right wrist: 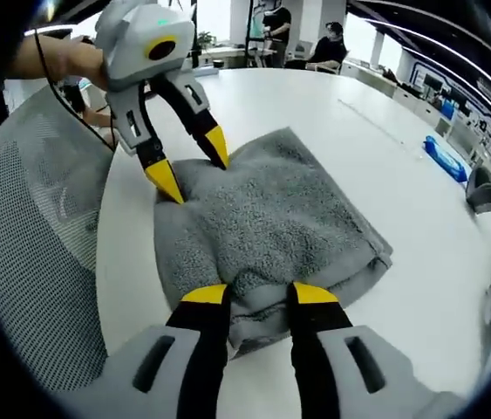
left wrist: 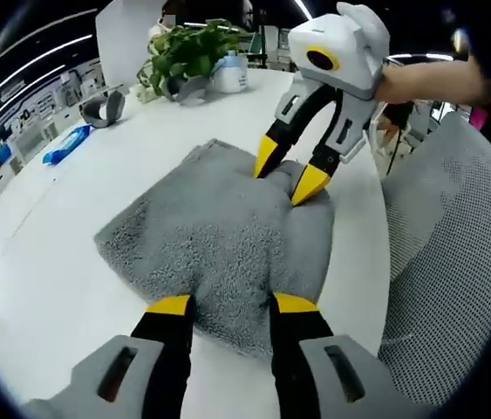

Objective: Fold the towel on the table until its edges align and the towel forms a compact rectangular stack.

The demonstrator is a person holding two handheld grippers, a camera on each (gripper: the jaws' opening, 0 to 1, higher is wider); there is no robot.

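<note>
Towel, grey terry, lying folded into a thick, roughly rectangular pad on the white tabletop, close to the edge where a mesh chair back stands. Layers visible along one side in the right gripper view; edges not flush, one corner bulging, surface rumpled.

Left gripper: jaws parted, yellow tips pressed onto the towel's near edge, cloth lying between them; whether any fold is actually pinched cannot be told.

Right gripper: jaws likewise parted, tips on the opposite edge over the stacked layers; grasp equally uncertain. Each gripper faces the other across the towel.

Progress, judged: most folding appears done; what remains is squaring the edges and flattening the stack, perhaps one more fold.

Surroundings: potted plant, white bottle, blue packet and grey curved item at the tabletop's far side, well apart from the towel.
</note>
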